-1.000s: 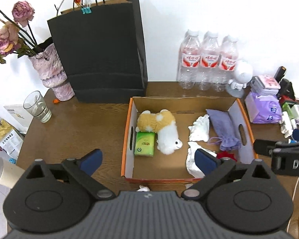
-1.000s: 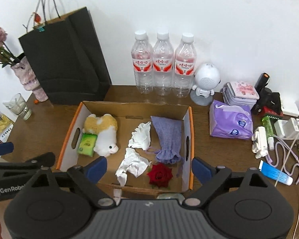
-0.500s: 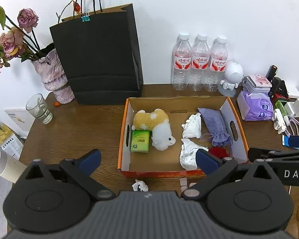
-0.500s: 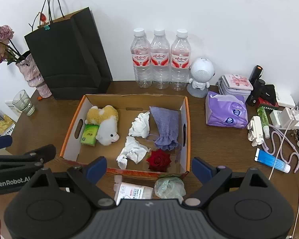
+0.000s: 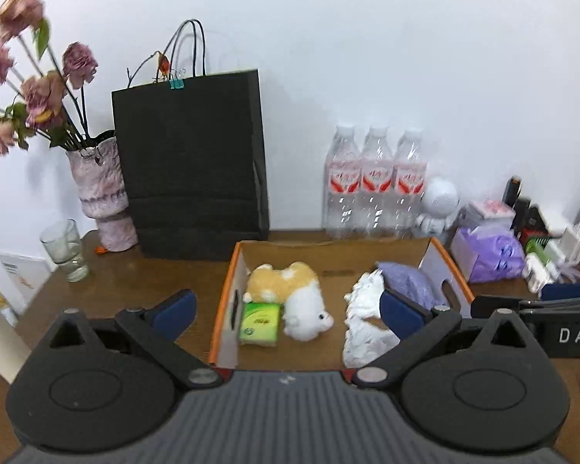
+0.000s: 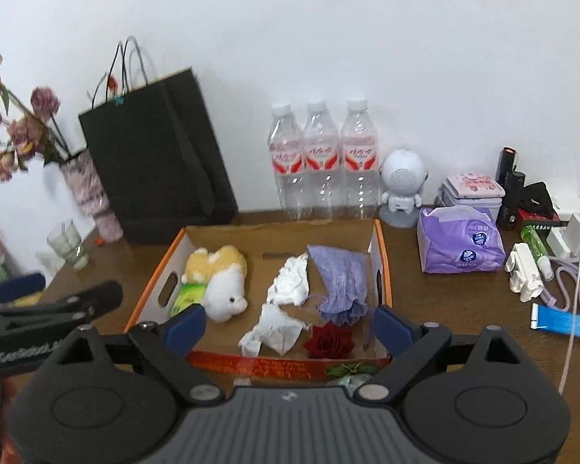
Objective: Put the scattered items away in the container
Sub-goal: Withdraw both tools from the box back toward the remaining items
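The box [image 6: 379, 255] sits mid-tabletop [image 6: 437, 309], already holding a plush [image 6: 222, 278], green pack [image 6: 187, 295], tissues [image 6: 290, 282], pouch [image 6: 340, 282] and rose [image 6: 328, 342]. A greenish bundle [image 6: 350, 377] lies just outside its front wall, partly hidden. Both the left gripper [image 5: 286, 311] and right gripper [image 6: 288, 326] hover wide open, holding nothing. The next step is probably that bundle: come down in front of the box, straddle it squarely, and close gently to avoid snagging the cardboard edge.

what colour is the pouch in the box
Lilac purple; the pouch shows best in the right wrist view.
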